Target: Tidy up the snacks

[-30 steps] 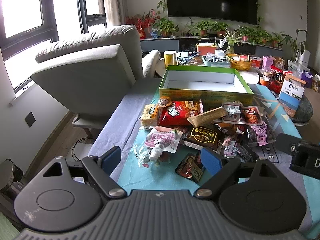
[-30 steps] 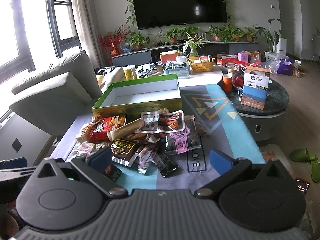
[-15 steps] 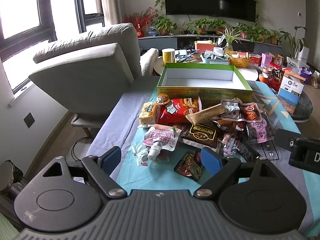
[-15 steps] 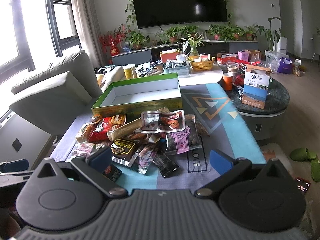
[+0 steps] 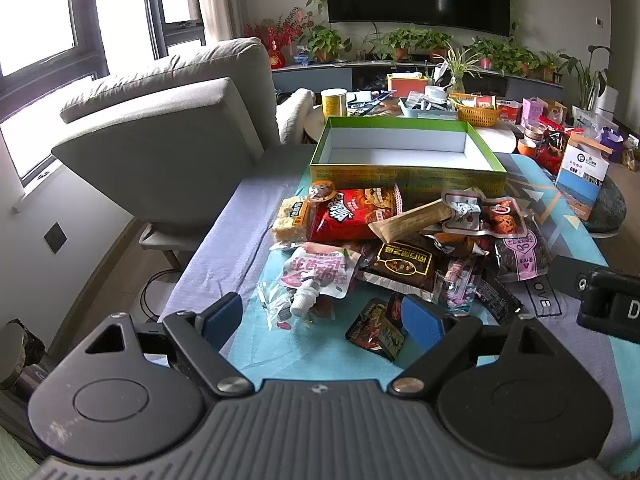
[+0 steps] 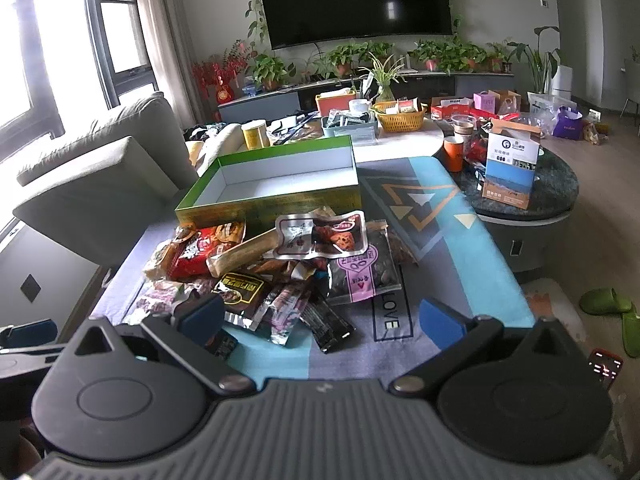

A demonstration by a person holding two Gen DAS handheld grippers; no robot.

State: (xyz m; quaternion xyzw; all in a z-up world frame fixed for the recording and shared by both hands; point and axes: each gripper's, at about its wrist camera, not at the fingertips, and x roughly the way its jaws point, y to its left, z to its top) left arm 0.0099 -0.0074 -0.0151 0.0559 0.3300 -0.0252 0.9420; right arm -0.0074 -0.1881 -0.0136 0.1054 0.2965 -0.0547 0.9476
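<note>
The snack pile (image 5: pixel 400 248) lies heaped on the patterned cloth (image 6: pixel 452 240) right against the near wall of the green box (image 5: pixel 404 148), which is empty, so nothing is sorted yet as I judge it. I have the left gripper (image 5: pixel 322 316) hovering over the near edge of the heap, its tongs spread wide with nothing between them; the right gripper (image 6: pixel 320 318) hangs beside it, equally spread and empty. Closest to my left tongs are the pink pouch (image 5: pixel 320 272) with its white spout and a small dark packet (image 5: pixel 378 328); I think the packet lies loose on the cloth, though the fisheye makes that hard to confirm. I would start with one of those outliers, coming down flat and pinching an edge seam, since the crinkly foil bags look slippery. The long tan bar (image 5: pixel 412 220) rests atop the red bag (image 5: pixel 352 212) and could roll if I disturb the stack.
</note>
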